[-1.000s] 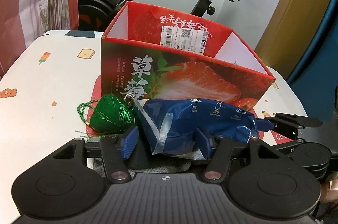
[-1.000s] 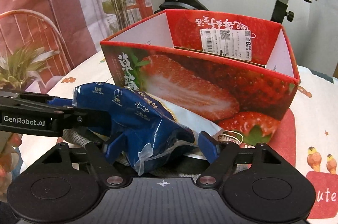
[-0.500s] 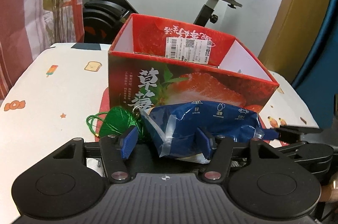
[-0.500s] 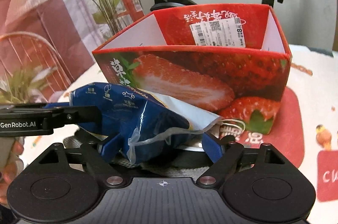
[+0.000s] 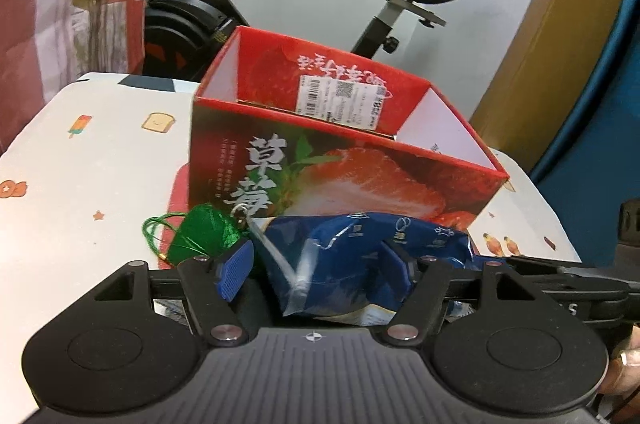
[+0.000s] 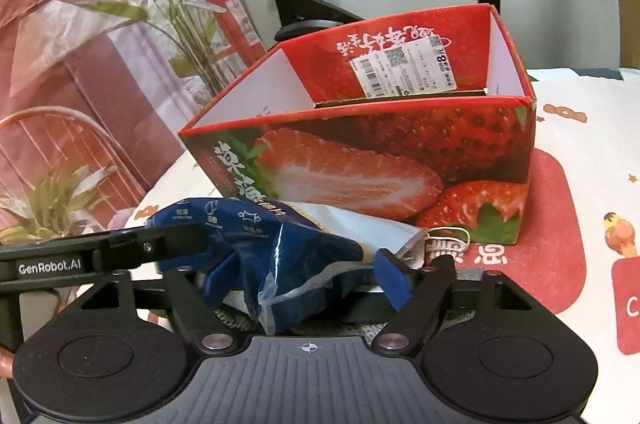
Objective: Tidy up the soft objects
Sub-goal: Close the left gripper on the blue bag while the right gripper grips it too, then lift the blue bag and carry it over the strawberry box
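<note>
Both grippers sit at the blue packet [image 5: 360,256] [image 6: 256,252], which lies in front of the strawberry box [image 5: 340,160] [image 6: 380,152], on its near side. Left gripper [image 5: 320,264]: jaws apart, packet fills the right half of the gap, right pad pressed into or hidden by the foil, left pad clear of it. Right gripper [image 6: 304,276]: jaws apart, packet bunched against the left pad, right pad just beside its white tail end. Whether either pair is actually gripping: cannot tell. Green tassel [image 5: 204,236] lies left of the packet, touching the box front. Packet underside and what it rests on are hidden by the gripper bodies; grey knit fabric shows underneath. Packet print too small to read. Box front reads "草莓"; white barcode label inside its far wall, digits blurred. Left gripper arm reads "GenRobot.AI". Desk [image 5: 80,192] cloth has cartoon prints.
</note>
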{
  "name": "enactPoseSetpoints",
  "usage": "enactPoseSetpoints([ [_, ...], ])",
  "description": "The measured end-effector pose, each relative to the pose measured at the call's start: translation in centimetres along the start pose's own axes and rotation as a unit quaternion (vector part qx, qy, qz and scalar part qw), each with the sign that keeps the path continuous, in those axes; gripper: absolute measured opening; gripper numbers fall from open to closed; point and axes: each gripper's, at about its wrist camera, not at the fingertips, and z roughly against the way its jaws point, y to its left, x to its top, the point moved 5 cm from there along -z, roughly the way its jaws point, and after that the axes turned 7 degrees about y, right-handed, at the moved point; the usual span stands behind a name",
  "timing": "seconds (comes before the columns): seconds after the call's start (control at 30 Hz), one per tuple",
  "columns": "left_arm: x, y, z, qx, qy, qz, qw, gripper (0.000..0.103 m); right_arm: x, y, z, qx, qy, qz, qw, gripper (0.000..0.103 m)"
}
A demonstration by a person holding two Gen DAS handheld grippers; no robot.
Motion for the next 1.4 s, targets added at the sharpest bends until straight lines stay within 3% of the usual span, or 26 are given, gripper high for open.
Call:
enactPoseSetpoints([
  [0.03, -0.1, -0.1, -0.1, -0.001, 0.001, -0.002, 1.0000, 0.057, -0.1, 0.0, -0.1, -0.003, 0.000, 0.000, 1.000, 0.062],
  [0.07, -0.2, -0.2, -0.3, -0.004, 0.003, -0.002, 1.0000, 0.054, -0.1, -0.1, -0.2, -0.005, 0.002, -0.001, 1.000, 0.060],
  [0.33, -1.3, 0.0, -1.2, -0.001, 0.017, -0.004, 0.9998, 0.052, -0.7, 0.4, -0.9, -0.016, 0.006, 0.024, 1.000, 0.054],
  [0.7, -2.3, 0.8, -2.0, -0.012, 0.034, 0.029, 0.9989, 0.051, -1.2, 1.2, -1.1, -0.023, 0.001, 0.043, 0.999, 0.044],
  [1.4, -2.4, 0.1, 2.7, -0.014, -0.029, 0.014, 0.9994, 0.050, -0.8, 6.2, 2.9, -0.056, -0.049, 0.142, 0.987, 0.036],
])
